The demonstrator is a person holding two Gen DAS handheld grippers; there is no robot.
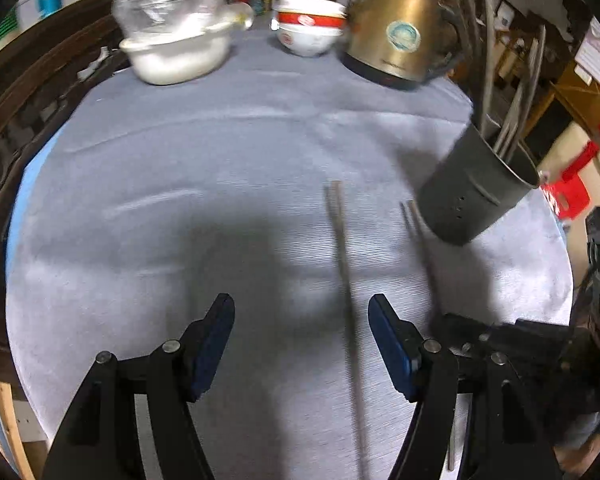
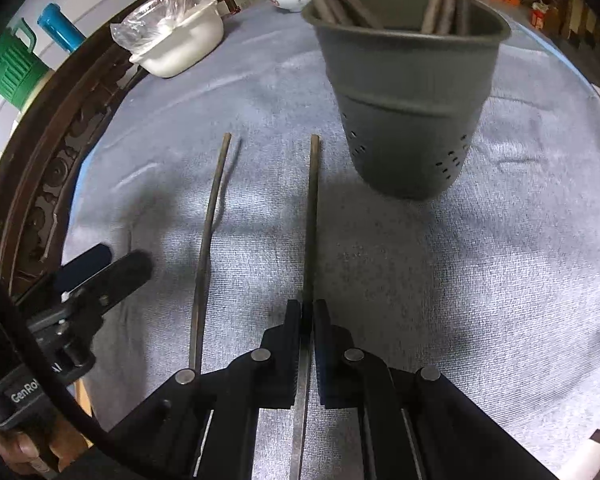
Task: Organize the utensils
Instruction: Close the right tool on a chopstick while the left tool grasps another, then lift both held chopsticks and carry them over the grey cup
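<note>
My right gripper [image 2: 307, 308] is shut on a dark chopstick [image 2: 313, 216] that points forward toward a grey perforated utensil holder [image 2: 410, 92] with several chopsticks standing in it. A second chopstick [image 2: 208, 240] lies on the grey cloth to its left. My left gripper [image 1: 301, 304] is open and empty above the cloth; that lying chopstick [image 1: 346, 280] runs between its fingers, nearer the right one. The held chopstick [image 1: 418, 232] and the holder [image 1: 476, 196] show at the right in the left wrist view. The left gripper also shows in the right wrist view [image 2: 104, 262].
At the table's far side stand a white pot with a plastic bag [image 1: 176, 52], stacked red-and-white bowls [image 1: 310, 28] and a brass kettle [image 1: 400, 28]. A dark carved wooden rim [image 2: 40, 168] borders the table at left. Grey cloth [image 1: 160, 200] covers the table.
</note>
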